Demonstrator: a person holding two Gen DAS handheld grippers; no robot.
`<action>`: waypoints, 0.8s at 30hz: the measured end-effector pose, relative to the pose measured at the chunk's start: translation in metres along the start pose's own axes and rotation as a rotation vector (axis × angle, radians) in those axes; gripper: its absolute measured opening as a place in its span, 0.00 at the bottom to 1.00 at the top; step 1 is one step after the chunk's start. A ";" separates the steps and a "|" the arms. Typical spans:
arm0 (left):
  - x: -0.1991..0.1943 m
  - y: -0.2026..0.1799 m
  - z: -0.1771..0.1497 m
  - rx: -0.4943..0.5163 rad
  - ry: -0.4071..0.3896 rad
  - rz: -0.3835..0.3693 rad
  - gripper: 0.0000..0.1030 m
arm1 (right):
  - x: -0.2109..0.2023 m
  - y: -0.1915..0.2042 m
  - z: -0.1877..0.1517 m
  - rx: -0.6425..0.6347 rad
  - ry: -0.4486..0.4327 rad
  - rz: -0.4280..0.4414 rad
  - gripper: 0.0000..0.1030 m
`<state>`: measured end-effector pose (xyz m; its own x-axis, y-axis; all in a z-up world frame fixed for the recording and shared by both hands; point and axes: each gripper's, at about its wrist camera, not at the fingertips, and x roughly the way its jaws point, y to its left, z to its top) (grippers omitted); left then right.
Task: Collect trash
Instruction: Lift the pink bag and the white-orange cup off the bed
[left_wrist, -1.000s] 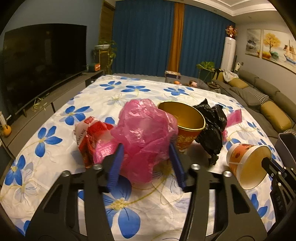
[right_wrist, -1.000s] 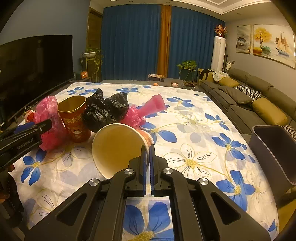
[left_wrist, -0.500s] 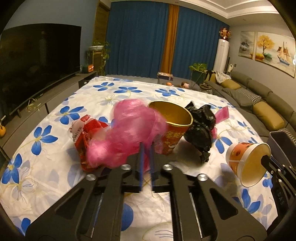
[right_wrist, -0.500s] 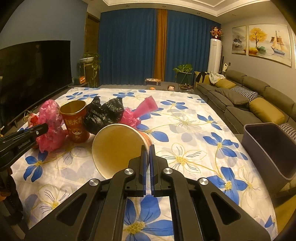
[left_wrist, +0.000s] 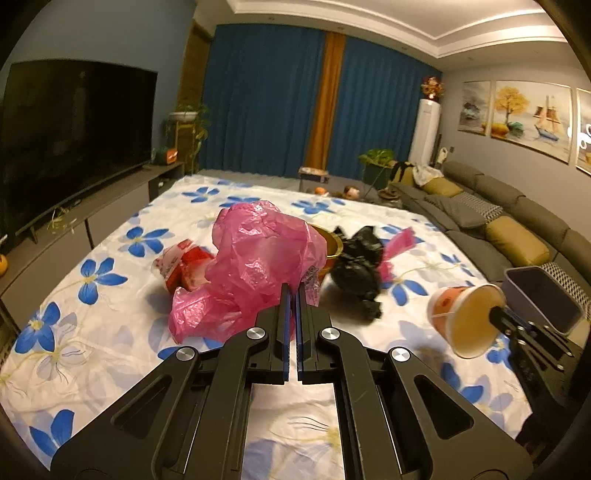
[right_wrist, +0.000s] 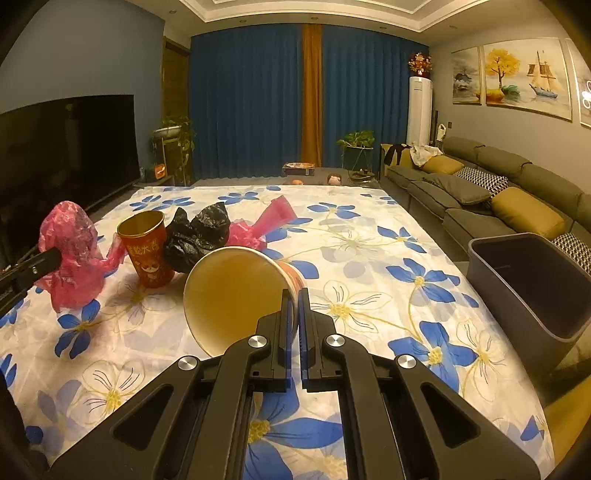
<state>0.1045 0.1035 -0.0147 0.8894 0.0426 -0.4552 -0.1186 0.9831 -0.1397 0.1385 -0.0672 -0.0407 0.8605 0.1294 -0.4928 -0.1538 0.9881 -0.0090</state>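
Observation:
My left gripper (left_wrist: 294, 291) is shut on a crumpled pink plastic bag (left_wrist: 258, 258), lifted off the flowered tablecloth (left_wrist: 110, 332). The same pink bag (right_wrist: 72, 254) hangs from the left gripper at the left of the right wrist view. My right gripper (right_wrist: 294, 299) is shut on the rim of a paper noodle cup (right_wrist: 232, 291), tipped with its mouth toward the camera. That cup (left_wrist: 465, 317) shows at the right of the left wrist view. On the cloth stand a red-and-gold cup (right_wrist: 147, 254), a black bag (right_wrist: 195, 236), a second pink bag (right_wrist: 266, 221) and a red wrapper (left_wrist: 183, 267).
A grey bin (right_wrist: 532, 288) stands off the table's right edge, in front of a sofa (right_wrist: 480, 192). A TV (left_wrist: 70, 136) on a low cabinet runs along the left. Blue curtains (right_wrist: 251, 103) close the far wall.
The left gripper's jaws closed on the pink bag and lifted it off the cloth, pulling back. The right gripper drew back a little with the noodle cup still pinched.

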 end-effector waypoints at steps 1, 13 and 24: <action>-0.004 -0.005 0.000 0.012 -0.007 -0.009 0.01 | -0.002 -0.002 0.000 0.003 -0.003 -0.001 0.04; -0.031 -0.066 -0.013 0.133 -0.050 -0.097 0.01 | -0.025 -0.033 -0.005 0.063 -0.025 -0.006 0.04; -0.039 -0.093 -0.017 0.179 -0.065 -0.151 0.01 | -0.048 -0.064 -0.006 0.117 -0.058 -0.025 0.04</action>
<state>0.0731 0.0074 0.0011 0.9185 -0.1014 -0.3823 0.0927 0.9948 -0.0411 0.1039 -0.1376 -0.0217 0.8907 0.1057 -0.4422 -0.0768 0.9936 0.0829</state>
